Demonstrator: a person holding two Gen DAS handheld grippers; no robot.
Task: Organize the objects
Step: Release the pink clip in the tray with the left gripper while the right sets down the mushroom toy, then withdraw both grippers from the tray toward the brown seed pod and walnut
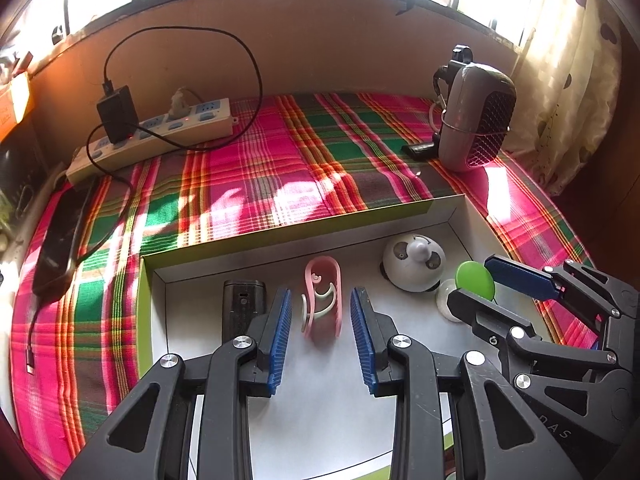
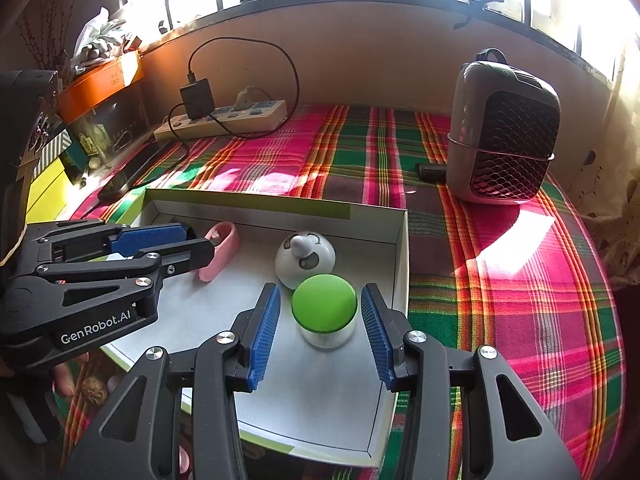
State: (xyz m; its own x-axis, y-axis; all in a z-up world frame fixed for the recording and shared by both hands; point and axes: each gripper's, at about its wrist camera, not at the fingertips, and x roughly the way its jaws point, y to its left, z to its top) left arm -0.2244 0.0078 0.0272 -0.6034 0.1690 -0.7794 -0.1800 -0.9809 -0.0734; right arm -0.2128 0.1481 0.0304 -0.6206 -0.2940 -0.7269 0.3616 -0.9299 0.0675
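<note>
Mostly done, by the look of it: four small items already sit inside the shallow box (image 2: 402, 240) w/ white floor and green outer walls, which lies on the plaid-covered worktop (image 2: 500, 288).

Inside the box: a pink clip-like holder (image 1: 322, 300) near the middle, a black rectangular gadget (image 1: 242, 308) just left of it, a white dome-shaped panda toy (image 2: 305, 258) toward the back right, and a small clear jar w/ green lid (image 2: 324, 314) just in front of the toy, close enough that I can't tell if they touch.

Left tool (image 1: 322, 326) is wide open, holding nothing; its blue pads flank the pink holder w/ clear gaps each side. Whether it's arriving or leaving can't be told from one moment.

Right tool (image 2: 320, 334) is likewise spread open and empty, pads either side of the green-lid jar, no contact visible. Jar stands upright on the box floor.

Left outside the box: a grey heater-like unit (image 2: 502, 128) at back right w/ a small black item (image 2: 430, 170) beside it, a power strip (image 2: 224, 120) w/ charger at back left, and a dark phone (image 1: 60, 240) on the left edge. These are prob. fixtures, not task items, though the small black item might still belong in the box; too small to identify.

Judgement: sorting is near its end; what remains is maybe tidying positions inside the box or pulling both tools clear.
</note>
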